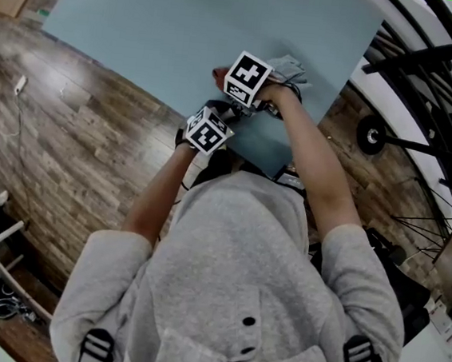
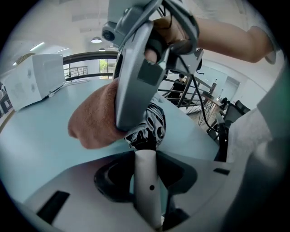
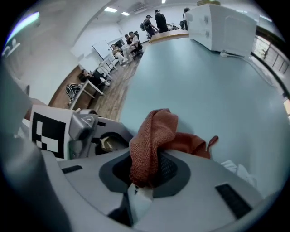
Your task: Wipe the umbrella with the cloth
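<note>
The folded umbrella [image 2: 153, 123] has a black-and-white patterned canopy and a white handle [image 2: 147, 179]. It lies low over the light blue table [image 1: 170, 26], and my left gripper [image 2: 147, 156] is shut on the handle. A rust-red cloth [image 3: 152, 136] is bunched between the jaws of my right gripper [image 3: 146, 174], which is shut on it. In the left gripper view the right gripper [image 2: 130, 123] presses the cloth [image 2: 93, 120] against the umbrella's left side. From the head view both marker cubes sit close together at the table's near right corner, left gripper [image 1: 218, 122] just below right gripper [image 1: 255, 99].
A grey crumpled thing [image 1: 292, 67] lies on the table just right of the grippers. A white box [image 3: 222, 22] stands at the far end of the table. Black railings and a wheel [image 1: 371, 135] are right of the table, wooden floor [image 1: 79, 129] to its left.
</note>
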Action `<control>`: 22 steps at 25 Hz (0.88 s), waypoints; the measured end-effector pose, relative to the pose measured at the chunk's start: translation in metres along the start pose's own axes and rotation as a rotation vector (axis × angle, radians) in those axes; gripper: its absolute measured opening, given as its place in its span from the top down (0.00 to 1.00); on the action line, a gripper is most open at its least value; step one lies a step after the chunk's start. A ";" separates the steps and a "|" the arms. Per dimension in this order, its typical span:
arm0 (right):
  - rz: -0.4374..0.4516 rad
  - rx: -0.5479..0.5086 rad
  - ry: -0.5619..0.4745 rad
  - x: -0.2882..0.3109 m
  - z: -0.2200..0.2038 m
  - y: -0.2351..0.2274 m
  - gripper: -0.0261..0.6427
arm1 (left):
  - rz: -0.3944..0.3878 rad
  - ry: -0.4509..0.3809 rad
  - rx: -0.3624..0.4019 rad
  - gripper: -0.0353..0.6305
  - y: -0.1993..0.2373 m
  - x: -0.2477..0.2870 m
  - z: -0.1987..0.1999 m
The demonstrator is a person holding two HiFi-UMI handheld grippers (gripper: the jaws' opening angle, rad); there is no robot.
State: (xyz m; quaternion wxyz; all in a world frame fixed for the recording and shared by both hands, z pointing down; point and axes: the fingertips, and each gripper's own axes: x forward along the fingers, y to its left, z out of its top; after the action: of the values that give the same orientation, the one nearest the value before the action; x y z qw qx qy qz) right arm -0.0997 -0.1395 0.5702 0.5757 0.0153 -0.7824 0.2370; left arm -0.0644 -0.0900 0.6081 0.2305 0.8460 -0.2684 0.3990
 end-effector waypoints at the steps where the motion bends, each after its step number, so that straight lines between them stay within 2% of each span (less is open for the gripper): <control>1: 0.031 0.004 -0.004 0.003 0.003 0.009 0.85 | 0.001 0.000 -0.004 0.71 0.001 -0.001 -0.001; 7: 0.026 0.007 -0.046 0.001 -0.001 0.025 0.85 | 0.001 -0.015 -0.021 0.71 0.000 -0.003 -0.002; 15: 0.126 0.080 -0.164 -0.019 -0.035 0.044 0.85 | 0.004 -0.016 -0.024 0.71 -0.002 0.000 -0.001; 22: 0.176 0.141 -0.128 0.000 -0.082 0.047 0.85 | 0.003 -0.020 -0.035 0.71 0.003 -0.002 -0.002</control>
State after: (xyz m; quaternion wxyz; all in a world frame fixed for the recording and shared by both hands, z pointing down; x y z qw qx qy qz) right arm -0.0403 -0.0656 0.5720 0.4992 0.0020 -0.7973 0.3394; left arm -0.0682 -0.0906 0.6085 0.2420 0.8452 -0.2791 0.3863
